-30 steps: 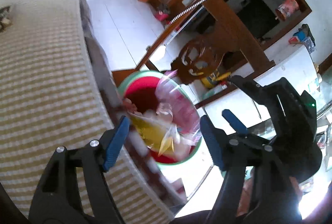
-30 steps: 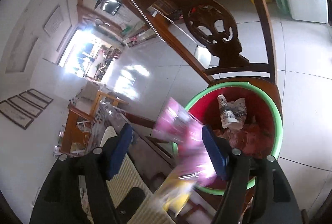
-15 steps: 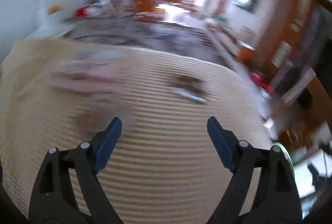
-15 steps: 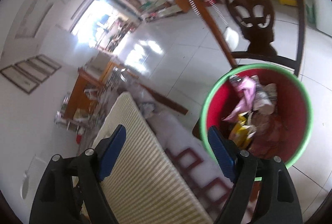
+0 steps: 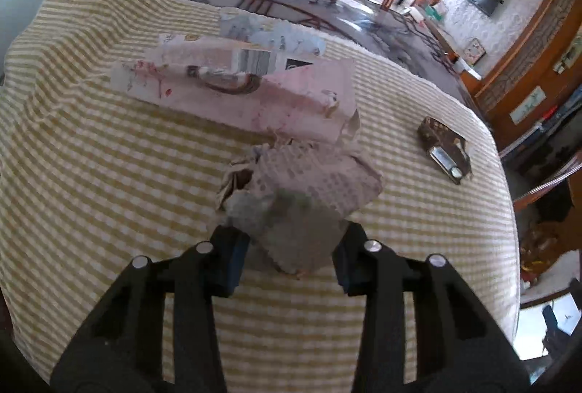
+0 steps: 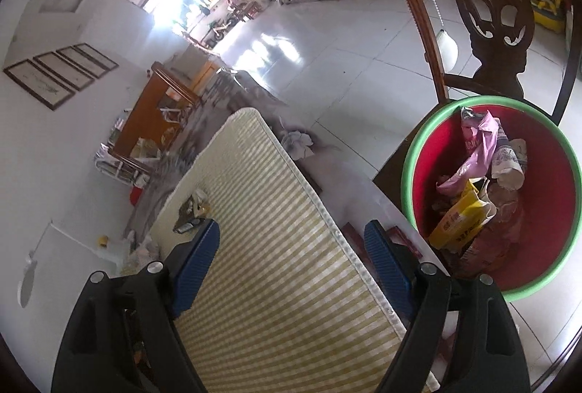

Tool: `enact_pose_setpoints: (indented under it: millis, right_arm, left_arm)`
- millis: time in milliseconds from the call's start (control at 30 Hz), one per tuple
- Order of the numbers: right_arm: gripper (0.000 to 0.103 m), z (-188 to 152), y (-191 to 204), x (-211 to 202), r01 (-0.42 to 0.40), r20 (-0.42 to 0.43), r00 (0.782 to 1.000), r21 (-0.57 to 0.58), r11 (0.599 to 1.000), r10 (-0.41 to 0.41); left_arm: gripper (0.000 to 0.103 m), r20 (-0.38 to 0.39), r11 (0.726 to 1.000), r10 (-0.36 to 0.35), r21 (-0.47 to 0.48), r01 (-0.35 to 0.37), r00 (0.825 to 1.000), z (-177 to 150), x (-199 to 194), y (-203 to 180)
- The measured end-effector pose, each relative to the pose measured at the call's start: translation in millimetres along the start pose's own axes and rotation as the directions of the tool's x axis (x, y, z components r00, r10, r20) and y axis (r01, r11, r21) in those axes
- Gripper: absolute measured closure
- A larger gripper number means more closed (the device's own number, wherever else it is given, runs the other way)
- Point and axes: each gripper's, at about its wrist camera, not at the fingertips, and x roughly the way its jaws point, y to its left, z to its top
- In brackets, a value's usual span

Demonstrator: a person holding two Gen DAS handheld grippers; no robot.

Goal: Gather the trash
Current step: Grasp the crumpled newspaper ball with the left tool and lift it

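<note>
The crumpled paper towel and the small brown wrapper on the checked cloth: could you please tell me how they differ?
The crumpled paper towel is grey-white, dimpled and bulky; the small brown wrapper is dark, shiny and flatter. The towel sits between the left hand-held gripper's closing jaws; the wrapper lies apart, untouched, near the cloth's edge. Both rest on the checked cloth.

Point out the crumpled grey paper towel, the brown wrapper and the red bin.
crumpled grey paper towel [image 5: 309, 189]: left wrist view, on its dotted top face.
brown wrapper [image 5: 445, 147]: left wrist view, on its middle.
red bin [image 6: 429, 153]: right wrist view, on its bare inner wall.
</note>
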Motion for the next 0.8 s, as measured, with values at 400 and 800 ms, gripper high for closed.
enact_pose_setpoints:
  millis: [400,800]
  right_arm:
    - [0.024,-32,76,35,0.032,-0.091,0.994,-0.347,0.937,-0.067]
    - [0.021,-169,281,145,-0.020,-0.076,0.989,-0.919,0.393,-0.128]
  left_arm:
    - [0.065,-0.015,0.965,-0.235,-0.121,0.231,0.972,-80,-113,76]
    - [0.062,0.035,0.947,-0.238,-0.215,0.240,0.971,-101,-119,112]
